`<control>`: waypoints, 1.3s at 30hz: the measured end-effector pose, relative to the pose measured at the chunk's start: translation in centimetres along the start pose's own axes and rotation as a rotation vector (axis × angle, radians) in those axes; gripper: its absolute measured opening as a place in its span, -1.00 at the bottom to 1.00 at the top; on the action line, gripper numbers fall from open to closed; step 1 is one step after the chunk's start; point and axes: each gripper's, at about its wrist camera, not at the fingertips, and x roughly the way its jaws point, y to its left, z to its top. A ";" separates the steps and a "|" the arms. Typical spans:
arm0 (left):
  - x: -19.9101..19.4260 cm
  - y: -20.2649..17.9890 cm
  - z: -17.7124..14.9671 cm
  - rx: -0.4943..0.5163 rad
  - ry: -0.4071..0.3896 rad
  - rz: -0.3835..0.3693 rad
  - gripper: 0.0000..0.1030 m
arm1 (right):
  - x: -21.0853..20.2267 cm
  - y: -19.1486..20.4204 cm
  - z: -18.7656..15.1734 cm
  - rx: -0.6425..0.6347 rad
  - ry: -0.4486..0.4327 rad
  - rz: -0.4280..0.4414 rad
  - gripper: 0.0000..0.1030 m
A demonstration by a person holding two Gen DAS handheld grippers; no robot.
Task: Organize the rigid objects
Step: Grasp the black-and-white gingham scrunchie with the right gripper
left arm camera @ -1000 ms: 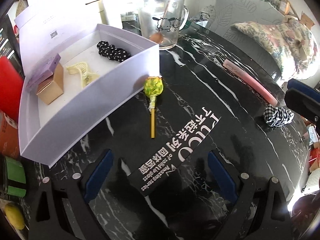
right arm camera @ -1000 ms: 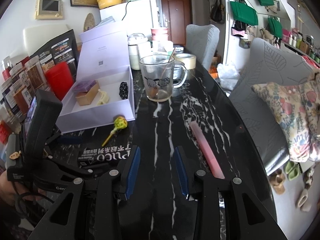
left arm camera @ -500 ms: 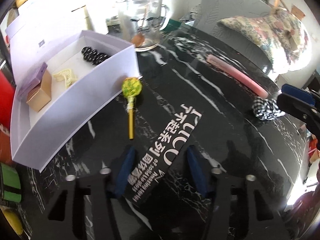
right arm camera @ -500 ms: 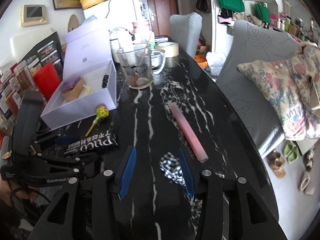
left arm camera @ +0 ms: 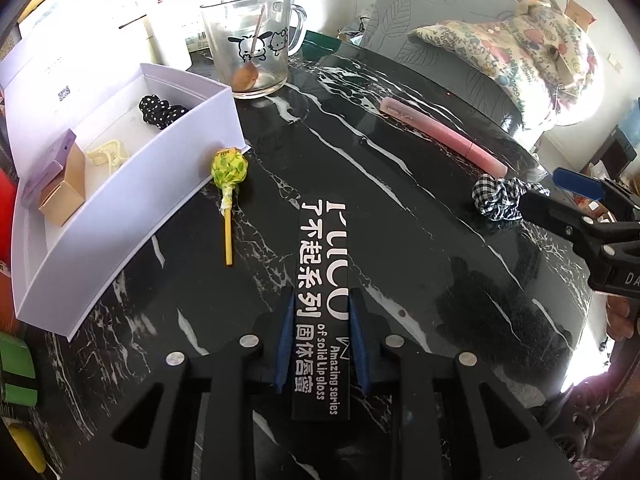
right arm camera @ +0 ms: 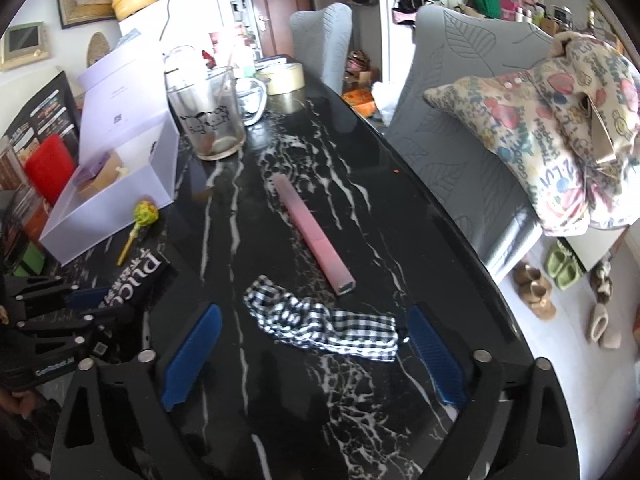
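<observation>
Left gripper (left arm camera: 320, 344) that was gaping a sec ago is now clamping the black lip gloss box (left arm camera: 322, 300), while right gripper (right arm camera: 316, 354) is opening wide around the checkered scrunchie (right arm camera: 320, 324).

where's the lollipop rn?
The lollipop lies on the black marble table, head against the white box's front wall, left of the black lip gloss box in the left-wrist view.

The black marble table (right arm camera: 360, 208) carries a lavender box (left arm camera: 120, 200), glass mug (left arm camera: 252, 48), lollipop (left arm camera: 229, 168), pink tube (right arm camera: 312, 236) and checked scrunchie (right arm camera: 320, 324).

Open black tabletop (left arm camera: 420, 240) mid-table; lavender box (left arm camera: 132, 200), lollipop (left arm camera: 229, 168) leftward, glass mug (left arm camera: 256, 48) behind.
</observation>
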 end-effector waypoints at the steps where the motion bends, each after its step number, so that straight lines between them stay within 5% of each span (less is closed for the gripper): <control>1: 0.0 0.0 0.0 0.001 -0.002 0.004 -0.50 | 0.1 -0.1 0.0 0.010 0.000 -0.011 1.00; 14: 0.3 0.1 0.3 -0.015 -0.009 0.002 -0.50 | 2.1 -0.1 -0.9 0.293 -0.033 -0.094 1.00; 27: 0.0 0.4 0.0 -0.015 -0.022 -0.001 -0.50 | 2.6 0.5 -1.0 0.171 -0.034 -0.113 0.99; 30: 0.0 0.4 0.0 -0.018 -0.022 -0.001 -0.50 | 2.5 0.7 -1.1 0.130 -0.044 -0.116 0.72; 39: -0.1 0.5 0.0 -0.030 -0.019 0.003 -0.50 | 1.6 0.3 -1.7 0.136 -0.073 -0.050 0.65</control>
